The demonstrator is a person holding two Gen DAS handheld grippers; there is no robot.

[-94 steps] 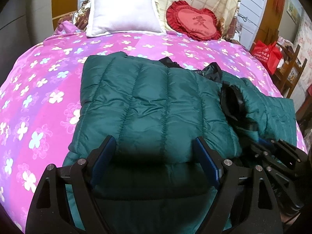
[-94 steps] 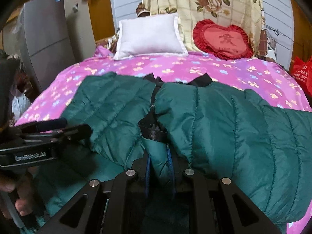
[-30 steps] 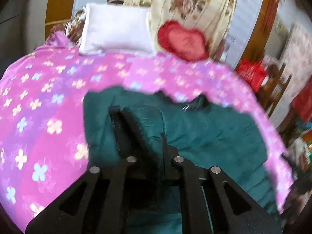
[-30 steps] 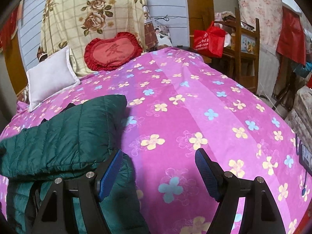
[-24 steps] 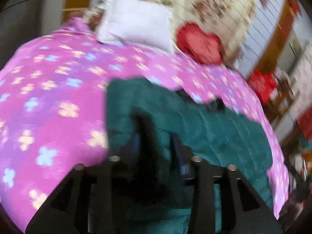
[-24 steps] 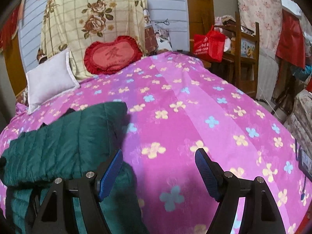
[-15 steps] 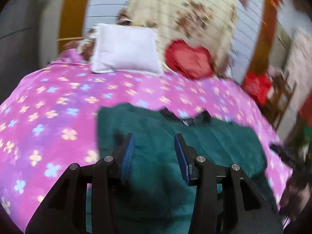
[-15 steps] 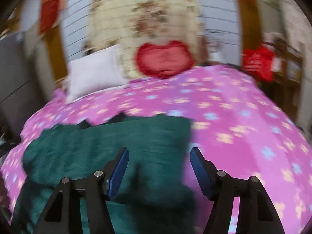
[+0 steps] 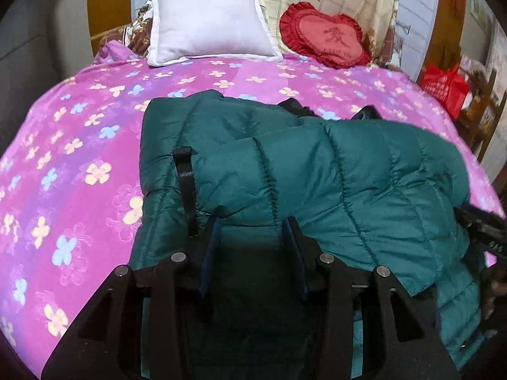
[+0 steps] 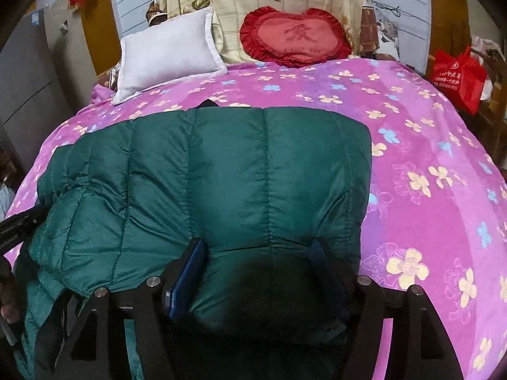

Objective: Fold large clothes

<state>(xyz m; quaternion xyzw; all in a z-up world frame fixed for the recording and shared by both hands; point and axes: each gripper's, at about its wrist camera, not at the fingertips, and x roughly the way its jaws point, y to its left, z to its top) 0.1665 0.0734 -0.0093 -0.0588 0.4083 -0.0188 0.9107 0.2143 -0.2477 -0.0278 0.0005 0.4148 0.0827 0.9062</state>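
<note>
**Both grippers over the near hem, jacket lying crosswise**

The green quilted jacket [image 10: 202,171] lies on the pink flowered bed [image 10: 427,145], sides already folded in, its top layer a fat padded slab with the stitched channels running away from the cameras toward the pillows. Its collar end points to the head of the bed; the hem end is the near one, right under both tools. A black strap [image 9: 185,186] trails over the left edge.

Now the grippers. The right gripper [image 10: 258,253] sits at the near edge with puffy fabric bulging up between its blue pads; its jaws are widening and I cannot see the pads pressing in, so I read no grip. The left gripper [image 9: 253,234] is over the left half of the same near edge, jaws also spreading, part-way apart, green fabric lying in the gap but nothing pinched.

So the thing the coming move turns on: the bundle's long axis runs from the grippers toward the white pillow [image 10: 168,47] and red heart cushion [image 10: 294,38], and both hands stand side by side at the hem end, neither clearly nearer. By my reading, a fold would carry hem toward collar, straight ahead.
</note>
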